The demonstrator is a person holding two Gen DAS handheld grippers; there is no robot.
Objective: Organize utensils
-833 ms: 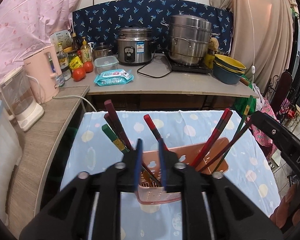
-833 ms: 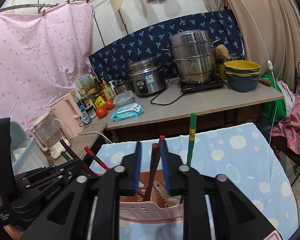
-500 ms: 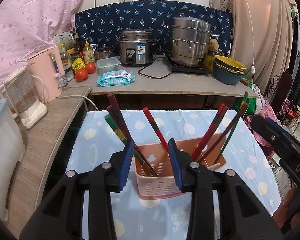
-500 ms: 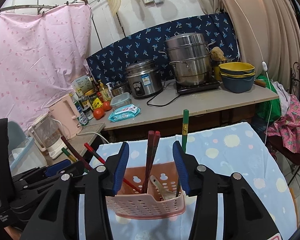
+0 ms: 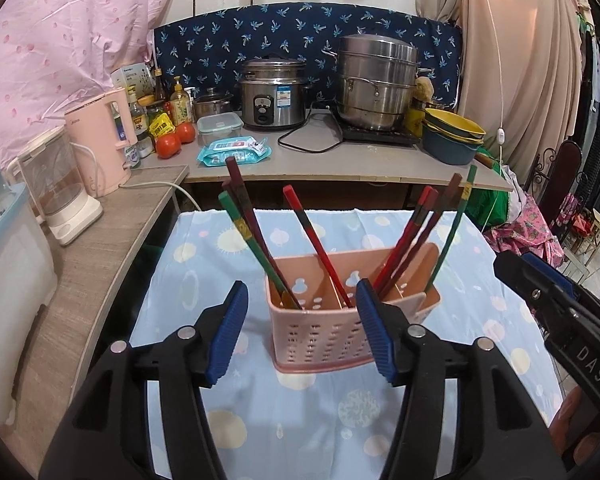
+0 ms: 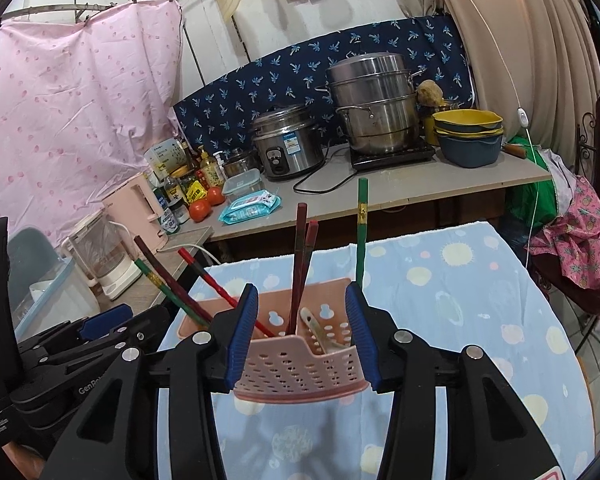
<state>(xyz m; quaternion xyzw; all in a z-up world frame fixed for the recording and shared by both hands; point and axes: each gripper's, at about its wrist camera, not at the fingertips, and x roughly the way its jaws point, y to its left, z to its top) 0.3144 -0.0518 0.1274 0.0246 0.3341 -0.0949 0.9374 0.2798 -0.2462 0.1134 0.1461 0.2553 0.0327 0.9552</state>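
Both tools stand empty: the left tool (image 5: 302,326), jaws opening, and the right tool (image 6: 300,334), half-spread, each face the pink utensil basket (image 5: 320,340) on the tabletop (image 5: 480,312). Chopsticks (image 5: 312,240) lean upright inside, fanning outward; the right looks nearer.

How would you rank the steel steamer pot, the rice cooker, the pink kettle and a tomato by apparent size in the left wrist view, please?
1. Steel steamer pot
2. Rice cooker and pink kettle: they look alike, and the kettle stands nearer the camera, so unranked
3. Tomato
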